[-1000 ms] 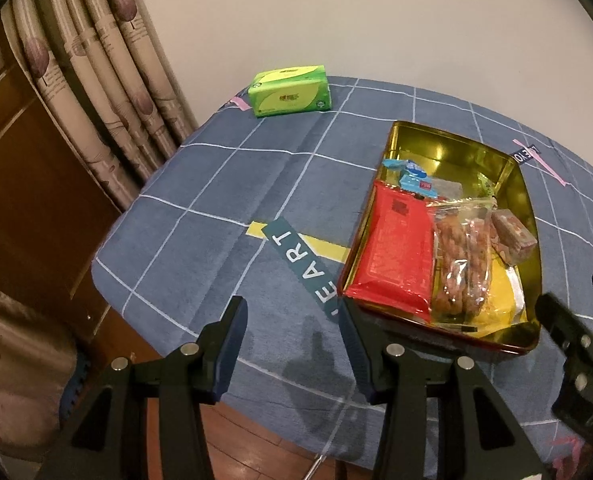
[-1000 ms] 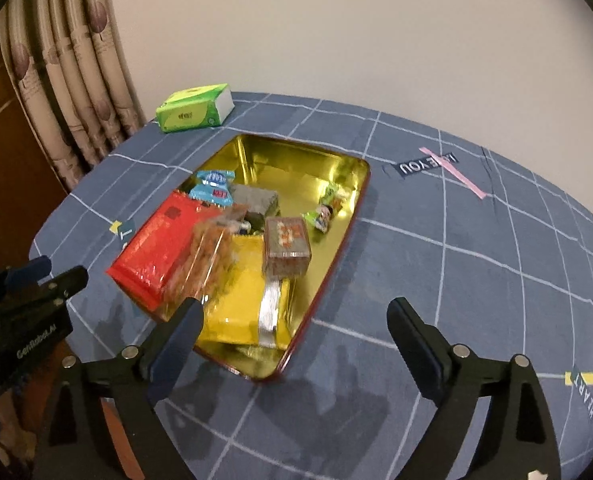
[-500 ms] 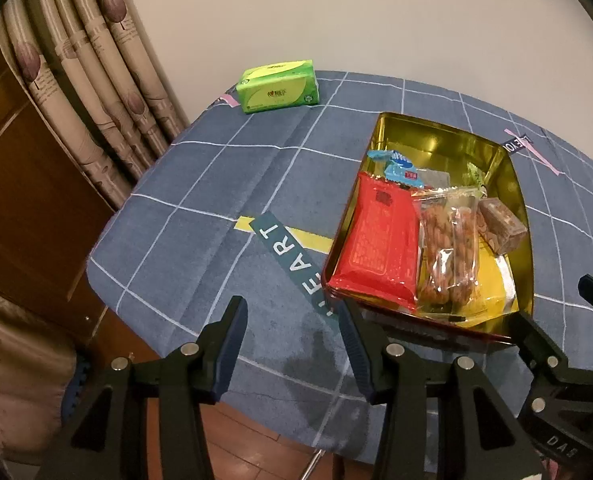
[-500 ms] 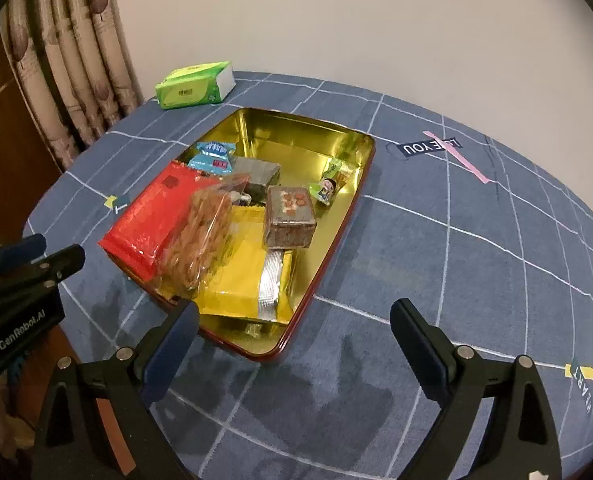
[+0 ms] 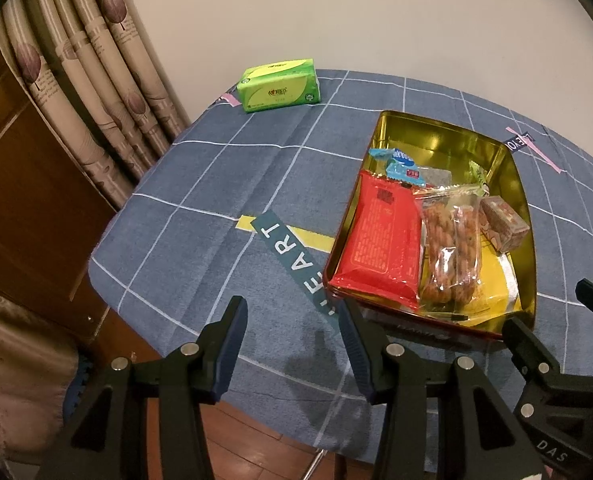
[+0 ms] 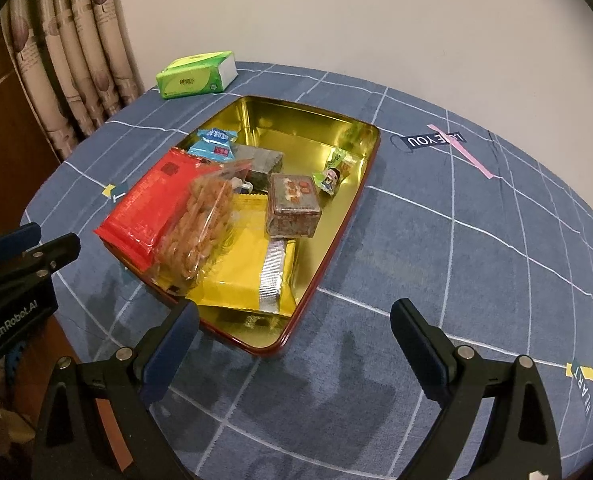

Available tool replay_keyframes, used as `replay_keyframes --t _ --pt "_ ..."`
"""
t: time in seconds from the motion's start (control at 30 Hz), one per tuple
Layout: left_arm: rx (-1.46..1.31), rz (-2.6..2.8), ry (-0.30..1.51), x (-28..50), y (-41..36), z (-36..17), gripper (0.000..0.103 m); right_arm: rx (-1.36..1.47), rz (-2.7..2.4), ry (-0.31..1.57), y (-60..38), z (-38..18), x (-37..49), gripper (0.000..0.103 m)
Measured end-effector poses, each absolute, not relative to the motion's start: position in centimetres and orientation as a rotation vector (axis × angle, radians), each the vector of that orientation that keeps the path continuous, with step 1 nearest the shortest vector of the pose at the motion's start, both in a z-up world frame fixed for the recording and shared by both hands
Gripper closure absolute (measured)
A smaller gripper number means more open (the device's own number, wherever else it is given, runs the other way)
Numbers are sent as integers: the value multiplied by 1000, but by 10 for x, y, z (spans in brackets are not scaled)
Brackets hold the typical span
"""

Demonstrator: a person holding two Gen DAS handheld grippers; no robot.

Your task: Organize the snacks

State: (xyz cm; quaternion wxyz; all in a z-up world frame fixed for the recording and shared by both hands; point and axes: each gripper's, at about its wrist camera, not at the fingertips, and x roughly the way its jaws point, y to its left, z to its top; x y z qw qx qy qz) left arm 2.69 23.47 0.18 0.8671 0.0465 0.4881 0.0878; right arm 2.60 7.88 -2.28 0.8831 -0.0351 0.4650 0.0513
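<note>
A gold tin tray (image 5: 440, 136) (image 6: 296, 120) with a red rim sits on the blue checked tablecloth. In it lie a red packet (image 5: 380, 240) (image 6: 148, 208), a clear bag of fried twists (image 5: 450, 248) (image 6: 200, 224), a yellow packet (image 6: 240, 276), a brown block (image 6: 294, 204) (image 5: 504, 222), blue sweets (image 6: 214, 142) and a small green sweet (image 6: 334, 172). My left gripper (image 5: 292, 330) hangs open over the table's near edge, left of the tray's corner, holding nothing. My right gripper (image 6: 292, 334) stands wide open above the tray's near corner, holding nothing.
A green tissue pack (image 5: 278, 86) (image 6: 196, 76) lies at the far edge of the round table (image 6: 476, 240). Curtains (image 5: 96, 92) and a wooden cabinet (image 5: 24, 200) stand to the left, a plain wall behind. The cloth right of the tray is bare.
Both views have pulled back and risen a little, so the tray sits slightly farther away. The snacks have not moved and both grippers hold the same opening.
</note>
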Motion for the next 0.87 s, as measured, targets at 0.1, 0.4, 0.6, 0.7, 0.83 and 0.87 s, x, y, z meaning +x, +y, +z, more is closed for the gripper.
replay_keyframes --t 0.1,0.4,0.6,0.7,0.83,0.87 --pt "101 188 1021 27 234 1 55 -72 108 970 79 -23 26 8" --pt "107 202 1024 28 235 1 55 -74 114 975 82 -25 27 8" --pt "103 192 1026 28 235 1 55 -73 117 975 82 -25 26 8" --pt "103 185 1021 27 234 1 55 -72 118 976 81 -25 26 8" --pt "108 183 1015 27 233 1 55 -70 122 975 82 -23 27 8" --pt "108 184 1016 27 232 1 55 -70 124 975 82 -24 27 8"
